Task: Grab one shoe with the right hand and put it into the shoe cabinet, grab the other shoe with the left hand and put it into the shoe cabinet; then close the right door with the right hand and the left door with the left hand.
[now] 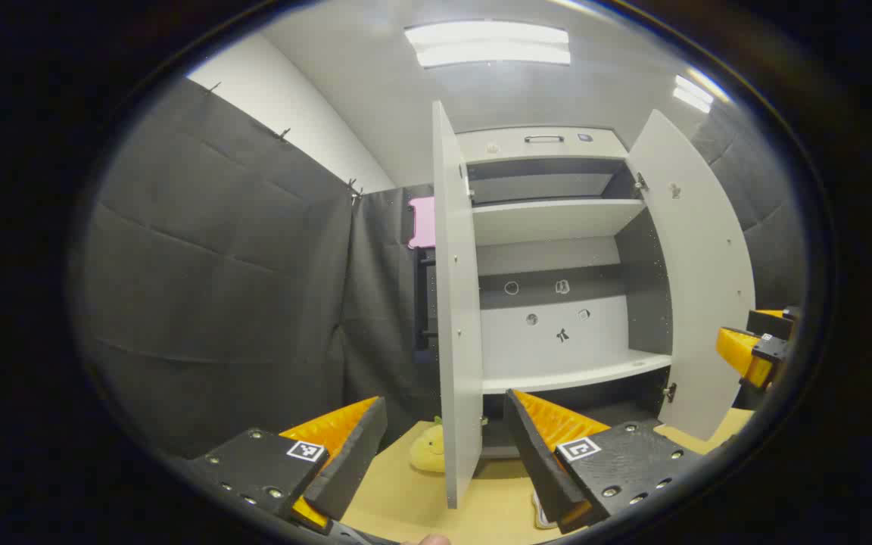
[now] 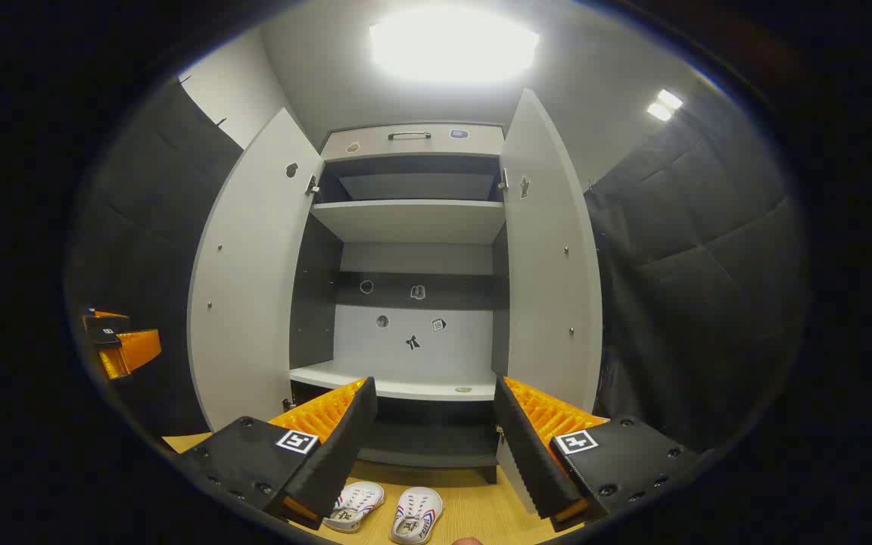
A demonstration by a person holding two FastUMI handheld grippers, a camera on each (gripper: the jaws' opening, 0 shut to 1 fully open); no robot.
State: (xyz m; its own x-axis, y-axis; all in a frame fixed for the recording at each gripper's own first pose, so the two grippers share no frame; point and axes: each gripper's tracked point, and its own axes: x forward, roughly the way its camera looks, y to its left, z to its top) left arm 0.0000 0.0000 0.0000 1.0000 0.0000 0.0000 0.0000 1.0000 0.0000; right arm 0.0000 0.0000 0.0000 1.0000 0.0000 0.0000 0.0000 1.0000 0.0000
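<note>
Both claws (image 1: 443,446) (image 2: 432,439) level, spread, facing cabinet (image 2: 413,219).

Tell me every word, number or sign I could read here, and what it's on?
No readable words or numbers.
Square black-and-white code tags on the left tongs and right tongs: patterns, not text.
Small stickers on the cabinet's back panel: too small to read.
Marks on the shoes: blurred.

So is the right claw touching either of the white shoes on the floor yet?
Apart. The right gripper view shows the right claw open, raised in front of the cabinet, with the two white shoes lying on the floor below between its fingers, bare floor around them.
</note>
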